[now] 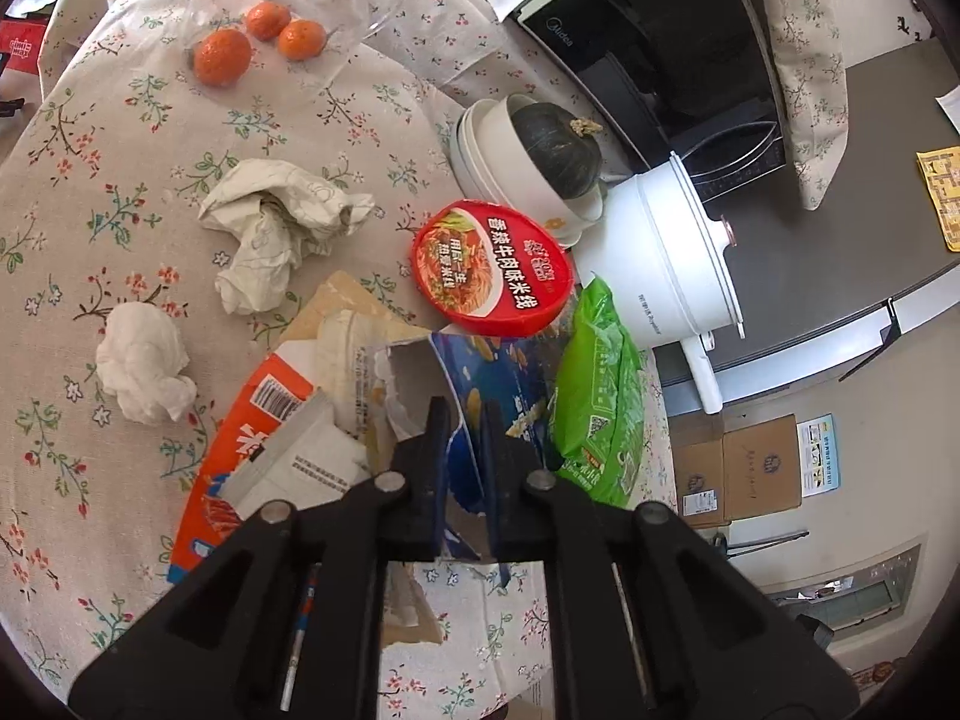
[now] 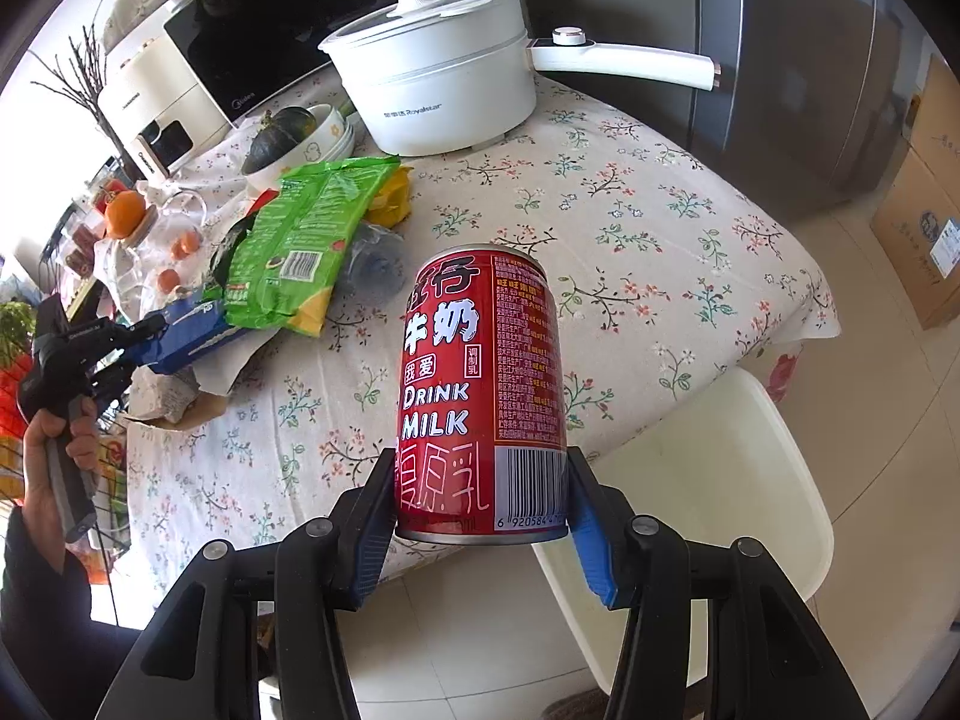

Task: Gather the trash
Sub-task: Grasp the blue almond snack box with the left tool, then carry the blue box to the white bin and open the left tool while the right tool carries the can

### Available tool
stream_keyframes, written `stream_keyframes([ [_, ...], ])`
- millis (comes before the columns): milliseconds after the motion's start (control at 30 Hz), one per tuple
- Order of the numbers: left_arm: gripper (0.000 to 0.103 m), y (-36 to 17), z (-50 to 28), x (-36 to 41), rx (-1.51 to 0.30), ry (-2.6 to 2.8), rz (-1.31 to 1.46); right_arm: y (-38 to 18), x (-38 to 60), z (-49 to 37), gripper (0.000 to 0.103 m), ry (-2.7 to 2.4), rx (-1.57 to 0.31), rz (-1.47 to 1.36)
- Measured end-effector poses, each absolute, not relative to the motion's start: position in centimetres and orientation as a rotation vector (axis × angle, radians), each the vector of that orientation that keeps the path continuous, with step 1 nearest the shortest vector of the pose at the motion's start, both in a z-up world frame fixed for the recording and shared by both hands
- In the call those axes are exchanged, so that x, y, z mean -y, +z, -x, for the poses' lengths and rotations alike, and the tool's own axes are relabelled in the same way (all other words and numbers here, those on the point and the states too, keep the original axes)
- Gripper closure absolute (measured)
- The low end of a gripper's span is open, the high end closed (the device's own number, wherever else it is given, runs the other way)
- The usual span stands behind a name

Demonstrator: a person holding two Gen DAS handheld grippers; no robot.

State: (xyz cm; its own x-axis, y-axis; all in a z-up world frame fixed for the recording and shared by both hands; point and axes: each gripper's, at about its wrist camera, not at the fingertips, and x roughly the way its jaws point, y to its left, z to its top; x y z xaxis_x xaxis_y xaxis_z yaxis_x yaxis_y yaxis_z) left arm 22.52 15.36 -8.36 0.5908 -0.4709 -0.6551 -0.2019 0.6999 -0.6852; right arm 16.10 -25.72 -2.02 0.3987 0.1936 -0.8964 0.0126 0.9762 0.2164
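Note:
My left gripper (image 1: pixel 465 414) is shut on a torn blue snack box (image 1: pixel 480 372) at the table's near edge; it also shows in the right wrist view (image 2: pixel 144 336) with the blue box (image 2: pixel 192 333). My right gripper (image 2: pixel 480 480) is shut on a red milk can (image 2: pixel 480 384), held upright above the table's edge. Other trash lies around the left gripper: an orange carton (image 1: pixel 240 438), a green wrapper (image 1: pixel 594 396), a red noodle lid (image 1: pixel 492 267), a crumpled white tissue (image 1: pixel 144 363) and crumpled paper (image 1: pixel 270 228).
A white electric pot (image 2: pixel 438 90), a bowl with a dark squash (image 1: pixel 552 144), a microwave (image 1: pixel 648 42) and oranges (image 1: pixel 222 57) under a glass jar stand on the floral tablecloth (image 2: pixel 630 228). A white chair (image 2: pixel 708 480) sits below the table edge.

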Motion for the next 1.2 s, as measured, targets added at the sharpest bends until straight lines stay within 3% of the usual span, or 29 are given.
stream_keyframes([
  [700, 0.101, 5.8, -13.0, -13.7, -0.542, -0.304, 0.570, 0.7, 25.8, -14.5, 0.050, 0.152, -1.051, -0.262],
  [867, 0.101, 5.8, -12.2, -9.4, -0.573, -0.447, 0.511, 1.0, 27.4, -13.4, 0.050, 0.135, -1.037, -0.257],
  [1200, 0.101, 1.4, -12.1, 4.7, -0.817, -0.758, 0.417, -1.2, 34.1, -10.2, 0.050, 0.011, -1.079, -0.291],
])
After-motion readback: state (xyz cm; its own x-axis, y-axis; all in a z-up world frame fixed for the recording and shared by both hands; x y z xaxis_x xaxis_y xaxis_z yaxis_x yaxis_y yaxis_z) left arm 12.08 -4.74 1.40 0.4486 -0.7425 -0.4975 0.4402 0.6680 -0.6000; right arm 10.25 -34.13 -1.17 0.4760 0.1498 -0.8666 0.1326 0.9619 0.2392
